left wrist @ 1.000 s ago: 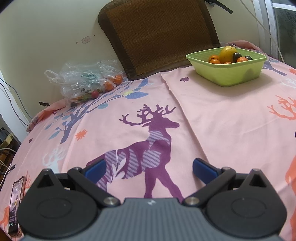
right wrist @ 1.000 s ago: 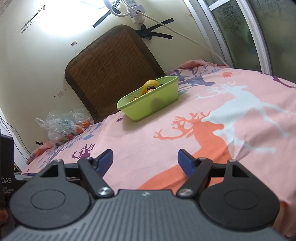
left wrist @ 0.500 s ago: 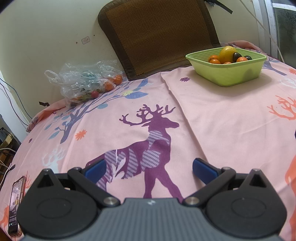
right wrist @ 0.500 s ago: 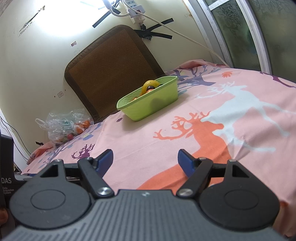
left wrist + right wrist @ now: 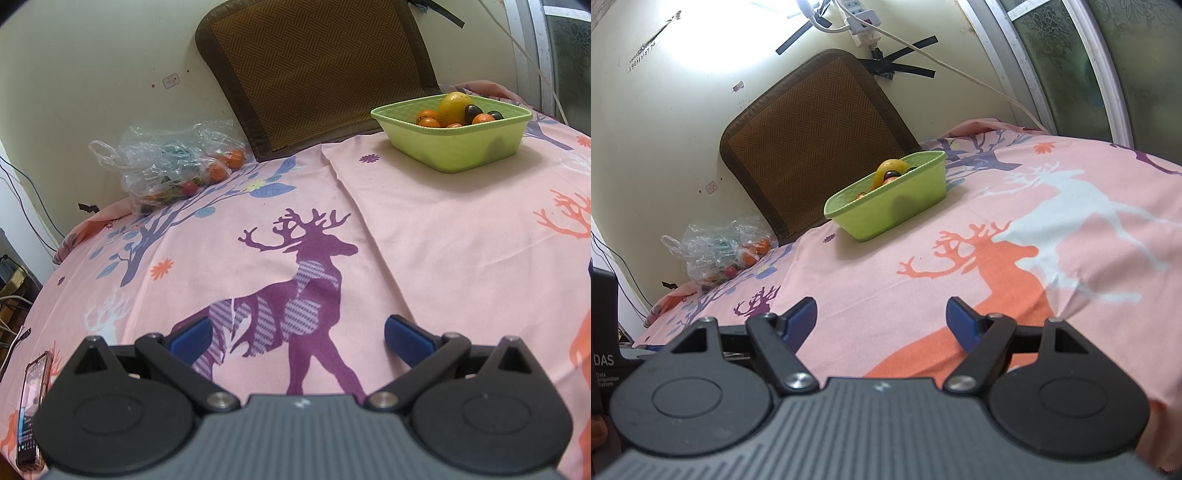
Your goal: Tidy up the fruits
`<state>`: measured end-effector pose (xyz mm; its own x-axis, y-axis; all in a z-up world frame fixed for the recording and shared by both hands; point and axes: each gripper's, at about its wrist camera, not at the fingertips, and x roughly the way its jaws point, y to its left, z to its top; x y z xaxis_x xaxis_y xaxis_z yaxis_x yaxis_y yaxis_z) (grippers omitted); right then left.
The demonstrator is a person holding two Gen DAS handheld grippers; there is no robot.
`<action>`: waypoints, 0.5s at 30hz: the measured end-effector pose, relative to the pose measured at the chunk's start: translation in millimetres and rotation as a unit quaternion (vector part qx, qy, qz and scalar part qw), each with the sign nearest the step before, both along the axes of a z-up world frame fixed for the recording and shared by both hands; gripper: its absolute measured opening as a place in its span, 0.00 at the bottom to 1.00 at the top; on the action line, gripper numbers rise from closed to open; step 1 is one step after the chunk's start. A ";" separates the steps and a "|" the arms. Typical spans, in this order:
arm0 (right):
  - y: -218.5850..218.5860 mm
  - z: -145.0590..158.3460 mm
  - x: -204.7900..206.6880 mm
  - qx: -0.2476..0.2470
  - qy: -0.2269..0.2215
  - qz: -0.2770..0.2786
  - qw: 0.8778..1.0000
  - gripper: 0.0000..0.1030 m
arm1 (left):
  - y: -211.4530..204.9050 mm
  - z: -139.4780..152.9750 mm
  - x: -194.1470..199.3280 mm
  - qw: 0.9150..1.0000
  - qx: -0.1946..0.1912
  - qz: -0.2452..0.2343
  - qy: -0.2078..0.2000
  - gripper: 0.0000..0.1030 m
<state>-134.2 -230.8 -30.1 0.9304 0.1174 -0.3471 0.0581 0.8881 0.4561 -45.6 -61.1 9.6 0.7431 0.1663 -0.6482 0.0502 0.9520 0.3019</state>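
A green basket point(image 5: 458, 146) stands at the far right of the pink deer-print cloth point(image 5: 424, 229), holding a yellow fruit point(image 5: 453, 107), small oranges and dark fruits. It also shows in the right wrist view point(image 5: 886, 210). A clear plastic bag point(image 5: 166, 166) with oranges and small red fruits lies at the far left by the wall, and shows in the right wrist view point(image 5: 716, 254). My left gripper point(image 5: 295, 336) is open and empty, low over the purple deer. My right gripper point(image 5: 882, 319) is open and empty over the cloth, well short of the basket.
A brown woven mat point(image 5: 314, 70) leans on the wall behind the basket. A phone point(image 5: 31, 402) lies at the cloth's near left edge. A black box marked DAS point(image 5: 604, 332) stands at the left. A power strip and cable point(image 5: 864, 22) hang on the wall.
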 end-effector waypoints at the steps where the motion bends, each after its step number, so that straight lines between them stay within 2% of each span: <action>1: -0.2 0.1 0.0 0.000 0.000 0.000 1.000 0.77 | 0.0 0.0 0.0 1.000 0.000 0.000 0.000 1.00; 15: 0.6 0.0 0.0 -0.003 -0.001 -0.003 1.000 0.77 | 2.3 3.9 4.0 1.000 -0.019 -0.014 0.003 1.00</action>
